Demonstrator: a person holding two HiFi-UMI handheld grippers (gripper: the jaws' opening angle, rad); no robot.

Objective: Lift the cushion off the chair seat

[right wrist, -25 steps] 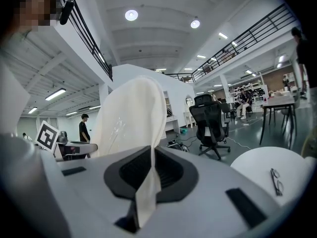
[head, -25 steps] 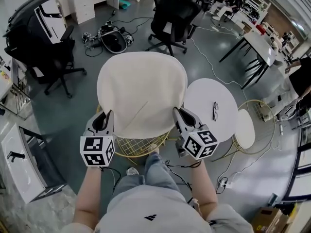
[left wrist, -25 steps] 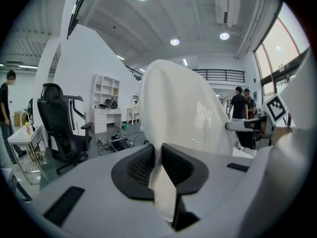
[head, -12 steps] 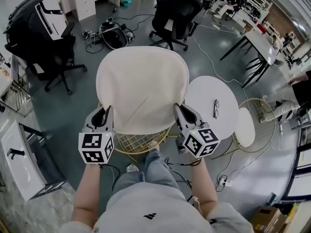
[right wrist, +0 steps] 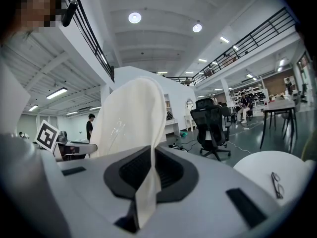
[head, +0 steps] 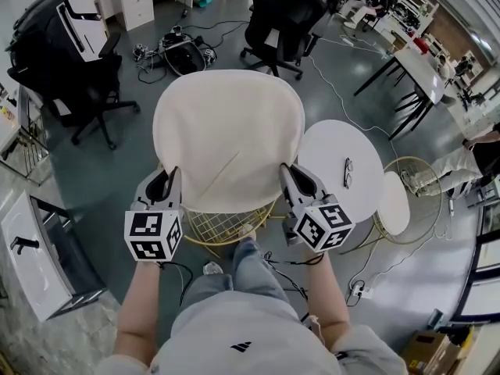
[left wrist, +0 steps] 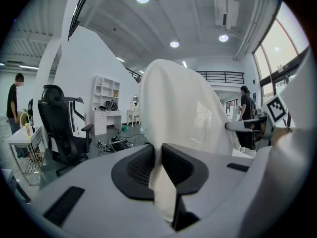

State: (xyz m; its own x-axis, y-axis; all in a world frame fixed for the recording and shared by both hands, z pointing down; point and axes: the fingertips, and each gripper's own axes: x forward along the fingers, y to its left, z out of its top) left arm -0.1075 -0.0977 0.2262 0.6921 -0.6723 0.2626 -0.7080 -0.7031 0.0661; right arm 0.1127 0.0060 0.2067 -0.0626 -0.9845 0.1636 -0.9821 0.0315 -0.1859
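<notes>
In the head view, the cream cushion (head: pixel 228 135) is held up over the gold wire chair (head: pixel 223 229), whose seat shows under the cushion's near edge. The left gripper (head: pixel 168 180) is at its near-left edge and the right gripper (head: pixel 289 174) at its near-right edge. A round white table (head: pixel 332 143) stands to the right.

In the left gripper view, the jaws stand nearly together, pinching the cushion's (left wrist: pixel 173 108) edge.

In the right gripper view, the jaws likewise clamp a fold of the cushion (right wrist: pixel 131 118).
</notes>
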